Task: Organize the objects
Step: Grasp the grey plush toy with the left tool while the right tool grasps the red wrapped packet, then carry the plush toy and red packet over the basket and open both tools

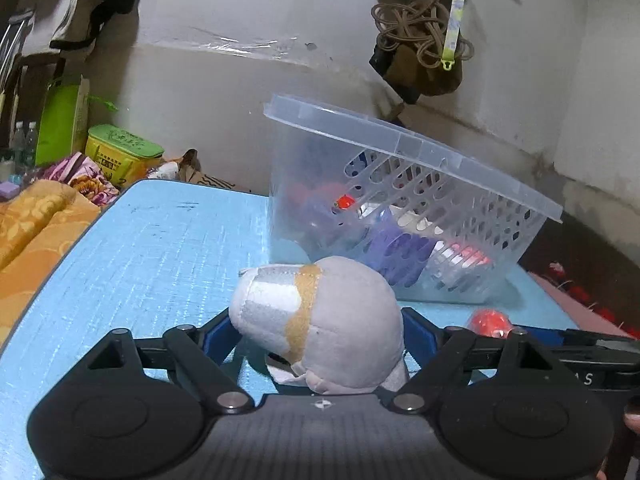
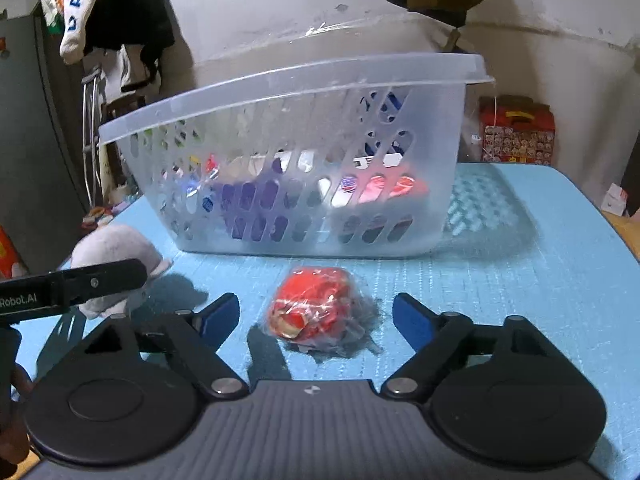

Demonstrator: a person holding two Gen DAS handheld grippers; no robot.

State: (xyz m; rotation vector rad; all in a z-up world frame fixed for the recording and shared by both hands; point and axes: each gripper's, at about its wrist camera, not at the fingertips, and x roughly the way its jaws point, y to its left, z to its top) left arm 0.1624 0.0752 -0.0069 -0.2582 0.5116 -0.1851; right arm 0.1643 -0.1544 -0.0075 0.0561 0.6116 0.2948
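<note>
Grey plush toy (image 1: 320,320) — red packet (image 2: 316,308)

My left hand-held gripper (image 1: 316,330) is hiding the grey plush toy's (image 1: 320,316) underside. The basket's (image 2: 304,152) frosted wall is blurring its contents beyond naming. The red packet's (image 2: 316,308) crinkled wrapping is hiding what it holds.

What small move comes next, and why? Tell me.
Probably close the right gripper on the red plastic-wrapped toy: it lies between the open fingers, while the left gripper already holds the grey plush toy near the clear perforated plastic basket.
</note>
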